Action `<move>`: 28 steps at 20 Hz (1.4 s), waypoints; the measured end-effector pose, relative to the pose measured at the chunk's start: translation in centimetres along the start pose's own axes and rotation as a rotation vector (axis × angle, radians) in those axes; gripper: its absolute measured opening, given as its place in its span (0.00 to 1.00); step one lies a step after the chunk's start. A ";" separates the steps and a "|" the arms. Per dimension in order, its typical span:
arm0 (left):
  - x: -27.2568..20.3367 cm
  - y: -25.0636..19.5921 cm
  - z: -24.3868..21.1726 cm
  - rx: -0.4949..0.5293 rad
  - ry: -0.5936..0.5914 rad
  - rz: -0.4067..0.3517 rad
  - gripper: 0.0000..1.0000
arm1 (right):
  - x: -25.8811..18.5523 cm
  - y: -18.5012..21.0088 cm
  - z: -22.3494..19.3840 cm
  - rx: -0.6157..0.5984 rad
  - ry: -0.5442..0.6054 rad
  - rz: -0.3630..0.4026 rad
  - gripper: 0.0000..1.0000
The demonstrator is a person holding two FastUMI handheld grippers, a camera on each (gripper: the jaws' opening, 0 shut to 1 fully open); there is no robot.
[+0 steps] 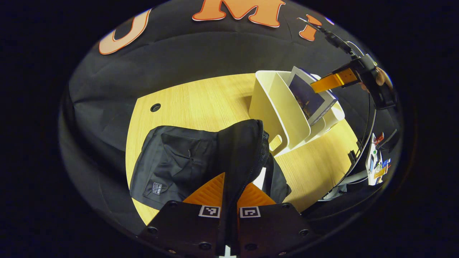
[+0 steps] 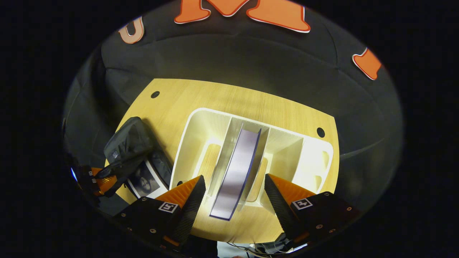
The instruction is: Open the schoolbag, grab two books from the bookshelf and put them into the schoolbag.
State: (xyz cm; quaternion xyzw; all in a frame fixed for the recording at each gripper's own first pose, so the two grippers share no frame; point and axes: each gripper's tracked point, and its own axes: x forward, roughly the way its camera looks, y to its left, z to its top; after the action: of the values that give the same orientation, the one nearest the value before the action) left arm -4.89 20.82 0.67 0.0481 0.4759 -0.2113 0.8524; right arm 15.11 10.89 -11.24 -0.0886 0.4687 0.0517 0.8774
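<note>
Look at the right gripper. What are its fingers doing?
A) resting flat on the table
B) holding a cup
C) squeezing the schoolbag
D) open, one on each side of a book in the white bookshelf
D: in the right gripper view the right gripper has its fingers spread wide, with the book standing upright in the white bookshelf between them, not yet pinched.

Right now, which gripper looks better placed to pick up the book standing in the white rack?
The right gripper. It is open, its fingers either side of the book in the rack. The left gripper is shut on the schoolbag's flap, holding it up.
</note>
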 end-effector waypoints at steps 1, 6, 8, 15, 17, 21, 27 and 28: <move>0.0 0.0 0.0 0.003 0.001 -0.001 0.06 | 0.5 0.1 0.0 0.005 0.012 -0.006 0.99; -0.1 0.0 0.1 0.016 0.008 -0.003 0.06 | 3.0 -0.3 0.3 0.025 0.075 -0.030 0.94; 0.0 0.0 0.0 0.021 0.011 -0.006 0.06 | 4.0 -0.7 0.4 0.039 0.099 -0.044 0.75; -0.1 0.0 0.1 0.040 0.017 -0.026 0.06 | 4.2 -0.3 -0.2 0.137 0.149 -0.045 0.38; 0.0 0.1 0.2 0.051 0.016 -0.034 0.06 | 3.5 -0.1 -0.4 0.139 0.141 -0.055 0.37; -0.2 0.2 0.1 0.069 0.014 -0.048 0.06 | 1.1 0.1 -0.9 0.159 0.114 -0.051 0.36; -0.3 0.0 -0.1 0.112 0.017 -0.064 0.06 | -3.5 0.3 -2.2 0.199 0.052 -0.031 0.36; -0.2 0.0 -0.2 0.120 0.018 -0.065 0.06 | -4.3 0.2 -2.6 0.208 0.042 -0.034 0.36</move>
State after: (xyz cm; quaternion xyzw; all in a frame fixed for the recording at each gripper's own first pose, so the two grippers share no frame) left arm -5.11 20.96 0.78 0.0854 0.4712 -0.2667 0.8364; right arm 10.58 10.48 -9.15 -0.0062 0.4883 -0.0138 0.8726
